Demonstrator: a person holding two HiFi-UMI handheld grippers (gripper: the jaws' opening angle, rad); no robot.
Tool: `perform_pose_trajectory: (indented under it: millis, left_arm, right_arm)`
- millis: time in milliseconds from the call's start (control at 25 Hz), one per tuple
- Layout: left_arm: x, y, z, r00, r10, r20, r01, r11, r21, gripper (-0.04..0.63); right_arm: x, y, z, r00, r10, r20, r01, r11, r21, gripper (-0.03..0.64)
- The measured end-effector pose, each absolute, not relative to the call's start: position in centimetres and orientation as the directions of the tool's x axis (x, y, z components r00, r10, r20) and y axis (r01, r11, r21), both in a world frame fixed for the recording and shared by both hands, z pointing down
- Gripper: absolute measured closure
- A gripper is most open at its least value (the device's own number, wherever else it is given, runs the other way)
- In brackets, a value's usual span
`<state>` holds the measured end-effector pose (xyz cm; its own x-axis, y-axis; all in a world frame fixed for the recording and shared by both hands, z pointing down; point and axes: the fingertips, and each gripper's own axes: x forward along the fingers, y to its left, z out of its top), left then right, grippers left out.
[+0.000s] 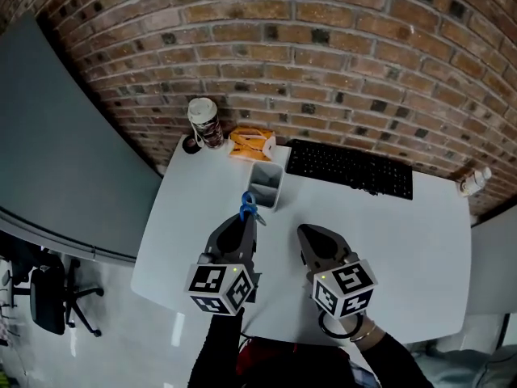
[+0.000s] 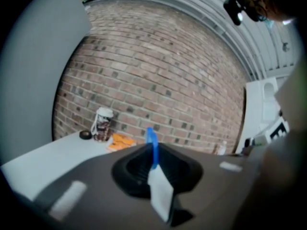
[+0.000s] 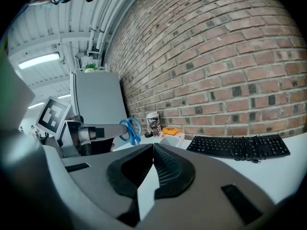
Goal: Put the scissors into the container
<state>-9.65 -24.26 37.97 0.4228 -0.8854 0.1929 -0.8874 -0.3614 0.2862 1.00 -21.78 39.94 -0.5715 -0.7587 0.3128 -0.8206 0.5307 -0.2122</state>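
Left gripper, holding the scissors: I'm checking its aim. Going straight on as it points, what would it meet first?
Probably the container, which lies just ahead of the scissors in the left gripper in the head view. Height is unclear, so it might pass over the rim.

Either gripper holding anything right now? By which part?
Left gripper holds the scissors by the blade end, blue handles sticking out ahead. Right gripper is shut, empty.

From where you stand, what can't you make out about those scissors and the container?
- Blades of the scissors: all views, buried in the left gripper; only blue handles show.
- Inside of the container: too small in the head view; right gripper view shows just its rim.
- Print on the cup: too small.
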Motion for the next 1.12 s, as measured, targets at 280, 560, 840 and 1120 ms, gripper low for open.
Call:
perform_pose_trajectory:
  millis: [280,560,840,1120]
  left_arm:
    - [-10.2,-27.5,37.2,0.462,-0.869,0.177,-0.867,-0.4,0.296,0.566]
    - [-10.0,-30.1,36.5,0.49,-0.857,0.161,-0.851,-0.431,0.299,0.566]
    - [-8.9,-32.6,36.3,0.521,-0.842,0.141,-0.828,-0.458,0.322,0.566]
    - [-8.2,-35.1,37.4,0.529,-0.834,0.154,-0.82,-0.457,0.343,0.566]
  right_arm:
    - [0.0,-24.1,40.5,-0.549,-0.767,0.334,-0.836,0.511,-0.199,0.607]
    - [-0.9,-25.9,40.5,-0.537,-0.771,0.343,-0.844,0.501,-0.193,0.607]
    - [-0.9,-28.0,40.7,-0.52,-0.778,0.353,-0.854,0.483,-0.192,0.607]
    - [-0.5,-29.9,41.7,-0.504,-0.78,0.37,-0.863,0.465,-0.196,0.607]
